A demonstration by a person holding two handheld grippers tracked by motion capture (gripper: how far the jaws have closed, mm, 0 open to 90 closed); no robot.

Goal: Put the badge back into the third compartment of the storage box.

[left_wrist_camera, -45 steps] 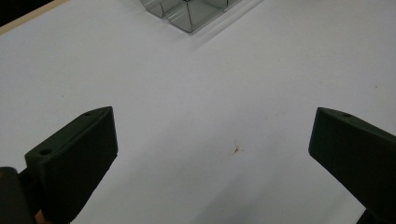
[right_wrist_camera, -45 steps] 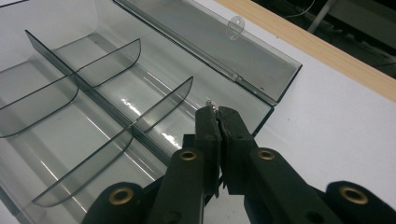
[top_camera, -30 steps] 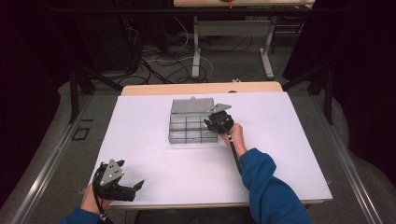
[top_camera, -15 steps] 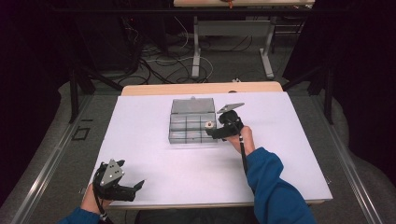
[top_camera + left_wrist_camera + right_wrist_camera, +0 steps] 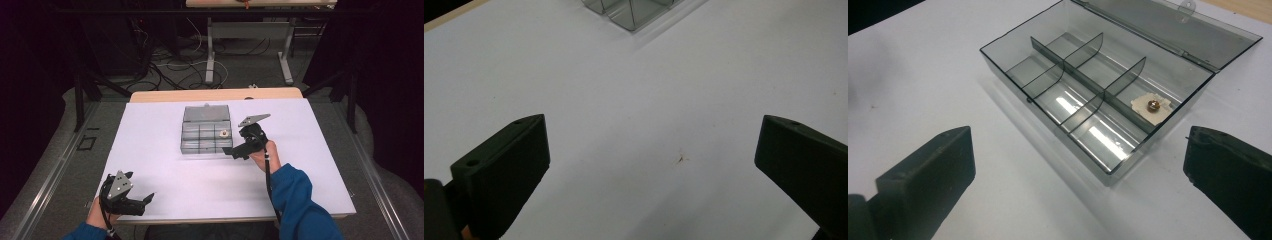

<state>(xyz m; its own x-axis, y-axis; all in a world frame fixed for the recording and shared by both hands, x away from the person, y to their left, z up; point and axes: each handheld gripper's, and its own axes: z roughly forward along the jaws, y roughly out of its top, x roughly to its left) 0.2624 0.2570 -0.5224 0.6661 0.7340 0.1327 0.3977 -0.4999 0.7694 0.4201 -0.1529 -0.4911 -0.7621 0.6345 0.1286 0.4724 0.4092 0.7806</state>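
Observation:
A clear grey compartment box [image 5: 206, 134] [image 5: 1098, 95] lies open on the white table [image 5: 170, 165], its lid folded back. One far compartment holds a small pale piece with a brown bead [image 5: 224, 133] [image 5: 1152, 106]. My right gripper [image 5: 231, 151] [image 5: 1078, 170] hovers just right of the box's near corner, jaws open and empty. My left gripper [image 5: 142, 202] [image 5: 649, 170] rests at the table's near left edge, open, with bare table between its jaws. The box corner [image 5: 634, 12] peeks in at the top of the left gripper view.
A wooden strip [image 5: 215, 94] borders the table's far edge. Beyond it stand table legs [image 5: 210, 50] and tangled cables [image 5: 165, 65] on the floor. A small dark speck [image 5: 680, 159] marks the table ahead of the left gripper.
My right gripper has drawn back from over the box toward its right near corner and turned to point left. The left gripper has stayed put.

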